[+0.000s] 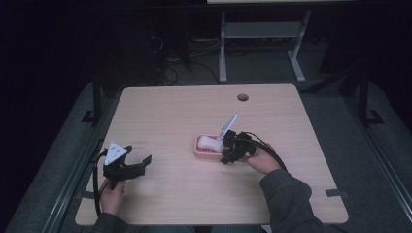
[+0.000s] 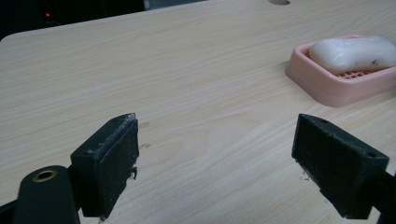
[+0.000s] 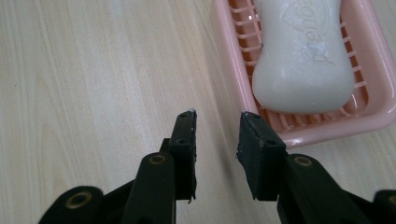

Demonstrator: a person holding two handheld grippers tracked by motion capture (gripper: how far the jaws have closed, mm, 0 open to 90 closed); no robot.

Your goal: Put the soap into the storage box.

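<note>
The soap [image 1: 208, 142] lies in the pink dish [image 1: 200, 152] near the middle of the counter [image 1: 184, 111], a little right of centre. Judging by how things lie, the placing looks done: the bar sits inside the dish rim, resting on the slatted bottom, and nothing is pinched by either tool. What seems left is only to draw the right hand-held gripper [image 3: 217, 119] away, or else this is the start of a reach for the dish; the pictures do not settle which.

The right hand-held gripper hovers just beside the near edge of the dish, its jaws a narrow gap apart with only bare wood between them. One jaw tip stands over the dish rim; whether it touches the rim I cannot tell. The left hand-held gripper [image 1: 127, 165] rests well apart at the near left of the counter, jaws spread wide and empty, aimed toward the dish [image 2: 327, 84].

The soap [image 3: 301, 60] is a white, waisted bar with rounded ends and a raised logo pressed into its top. Its surface is matte with a few small dark specks and scuffs. It lies flat, lengthwise in the dish [image 3: 373, 70], leaving slats showing along both long sides.
</note>
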